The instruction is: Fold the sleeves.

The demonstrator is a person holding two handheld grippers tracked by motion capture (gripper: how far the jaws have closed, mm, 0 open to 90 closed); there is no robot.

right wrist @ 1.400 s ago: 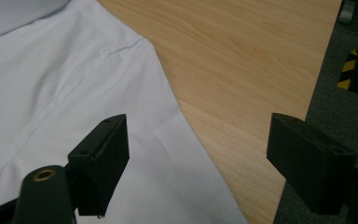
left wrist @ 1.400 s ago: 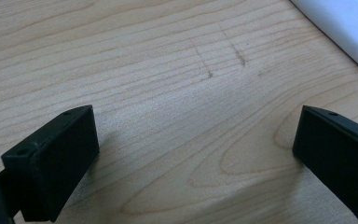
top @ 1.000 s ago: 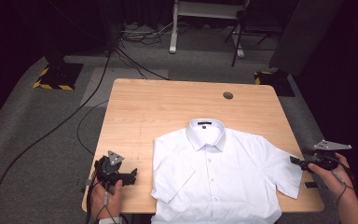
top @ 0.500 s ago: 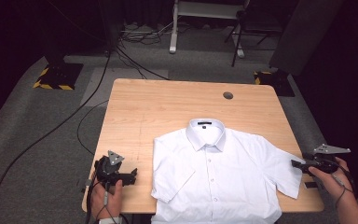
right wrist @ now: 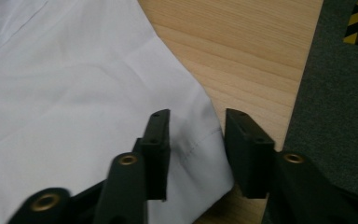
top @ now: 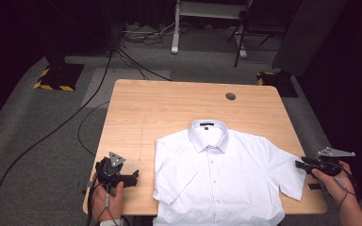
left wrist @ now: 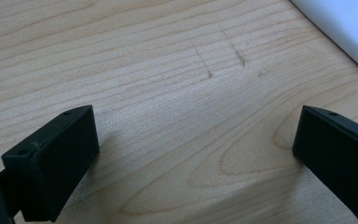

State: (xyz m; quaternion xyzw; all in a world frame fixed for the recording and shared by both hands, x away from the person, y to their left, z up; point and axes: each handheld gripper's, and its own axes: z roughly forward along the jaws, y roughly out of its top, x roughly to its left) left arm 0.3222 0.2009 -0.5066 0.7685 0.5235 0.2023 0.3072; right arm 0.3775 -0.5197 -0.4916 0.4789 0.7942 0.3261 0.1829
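A white short-sleeved shirt (top: 221,174) lies flat and buttoned on the wooden table (top: 169,108), collar toward the far side. My right gripper (top: 299,164) is at the hem of the shirt's right sleeve. In the right gripper view its jaws (right wrist: 197,116) have just been closing, with the sleeve hem (right wrist: 200,140) between them. A gap still shows, and the cloth lies loose, not pinched. My left gripper (top: 134,178) rests near the table's front left corner, a little left of the shirt. Its jaws (left wrist: 196,154) stand wide open over bare wood, with the shirt's edge (left wrist: 345,23) off to one side.
A round cable hole (top: 230,96) sits in the table's far right part. A small dark tag (top: 314,187) lies by the right edge. Cables (top: 66,127) run over the grey floor at left. Yellow-black striped blocks (top: 52,84) and stand legs (top: 174,47) lie beyond the table.
The right gripper has edged slightly left toward the sleeve. The left hand and the shirt have stayed where they were.
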